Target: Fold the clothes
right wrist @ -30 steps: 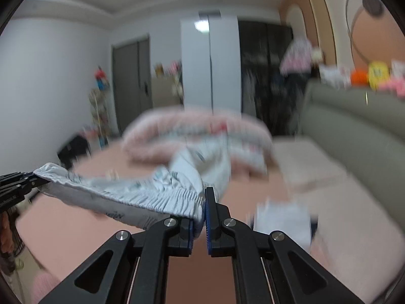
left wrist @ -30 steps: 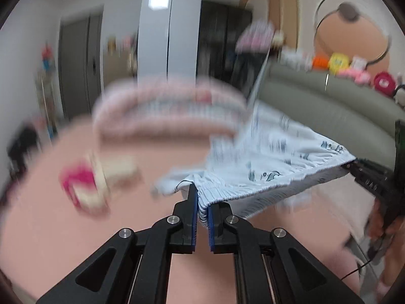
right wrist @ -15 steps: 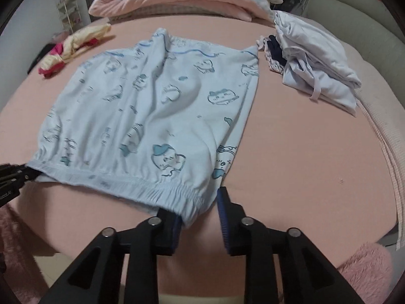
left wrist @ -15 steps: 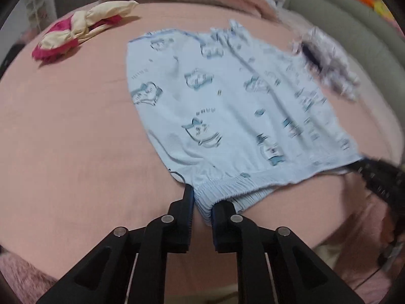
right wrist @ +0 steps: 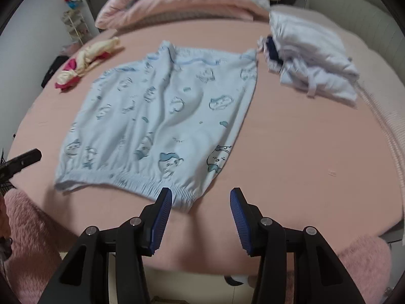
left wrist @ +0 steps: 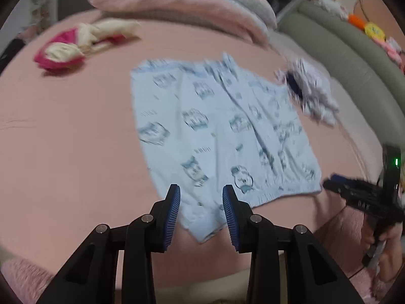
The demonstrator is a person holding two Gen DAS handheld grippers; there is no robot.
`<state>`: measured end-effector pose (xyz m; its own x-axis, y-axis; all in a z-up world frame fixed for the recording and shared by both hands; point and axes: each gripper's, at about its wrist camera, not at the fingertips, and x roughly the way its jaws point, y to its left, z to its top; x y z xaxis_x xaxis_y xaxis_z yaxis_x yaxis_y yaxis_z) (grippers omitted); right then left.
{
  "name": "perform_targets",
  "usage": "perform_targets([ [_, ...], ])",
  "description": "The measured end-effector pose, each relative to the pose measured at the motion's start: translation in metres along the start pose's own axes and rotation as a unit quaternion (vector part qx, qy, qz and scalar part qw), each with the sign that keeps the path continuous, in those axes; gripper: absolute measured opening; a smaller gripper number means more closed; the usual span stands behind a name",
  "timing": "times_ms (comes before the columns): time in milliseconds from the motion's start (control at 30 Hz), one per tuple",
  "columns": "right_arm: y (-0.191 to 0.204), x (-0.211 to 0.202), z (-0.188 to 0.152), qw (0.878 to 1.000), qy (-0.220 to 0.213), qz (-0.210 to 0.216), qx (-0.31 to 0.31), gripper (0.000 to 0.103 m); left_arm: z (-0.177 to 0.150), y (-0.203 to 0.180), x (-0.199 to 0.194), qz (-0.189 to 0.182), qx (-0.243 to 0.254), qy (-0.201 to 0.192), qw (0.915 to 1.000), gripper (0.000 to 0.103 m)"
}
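Observation:
A light blue garment (left wrist: 215, 131) printed with cartoon animals lies spread flat on the pink bed (left wrist: 63, 139), its elastic waistband toward me. My left gripper (left wrist: 201, 198) hovers over the waistband's left corner. Its jaws are opening, and the cloth lies between the pads without being pinched. In the right wrist view the garment (right wrist: 162, 116) ends at the waistband's right corner, just by my right gripper (right wrist: 201, 200). Those jaws are opening too, mostly over bare sheet. Each gripper shows in the other's view: the right gripper (left wrist: 354, 197) and the left gripper (right wrist: 22, 160).
A pink and cream garment (right wrist: 86, 60) lies bunched at the far left. A pile of white clothes (right wrist: 314, 58) sits at the far right. A rolled pink quilt (right wrist: 187, 2) lies along the back. A fluffy pink rug (right wrist: 30, 228) is beside the bed's near edge.
Both grippers came down from holding the garment stretched in the air. It now lies flat on the bed, and both sets of jaws have opened and let go of the waistband.

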<state>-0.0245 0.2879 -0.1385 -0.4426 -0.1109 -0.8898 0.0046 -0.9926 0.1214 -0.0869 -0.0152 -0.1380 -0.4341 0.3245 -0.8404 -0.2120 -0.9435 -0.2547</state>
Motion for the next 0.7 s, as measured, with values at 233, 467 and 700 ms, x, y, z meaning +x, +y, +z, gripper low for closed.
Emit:
perform_targets([
  [233, 0.028, 0.021, 0.017, 0.997, 0.014, -0.046, -0.063, 0.047, -0.017, 0.011, 0.037, 0.130, -0.023, 0.068, 0.9889, 0.021],
  [467, -0.001, 0.000, 0.014, 0.999, 0.000, -0.019, 0.026, 0.063, -0.027, 0.053, 0.013, -0.053, -0.183, 0.055, 0.9802, 0.020],
  [700, -0.033, 0.029, -0.002, 0.987, 0.045, 0.090, 0.129, 0.061, -0.035, 0.041, 0.049, -0.086, -0.209, 0.080, 0.9708, 0.020],
])
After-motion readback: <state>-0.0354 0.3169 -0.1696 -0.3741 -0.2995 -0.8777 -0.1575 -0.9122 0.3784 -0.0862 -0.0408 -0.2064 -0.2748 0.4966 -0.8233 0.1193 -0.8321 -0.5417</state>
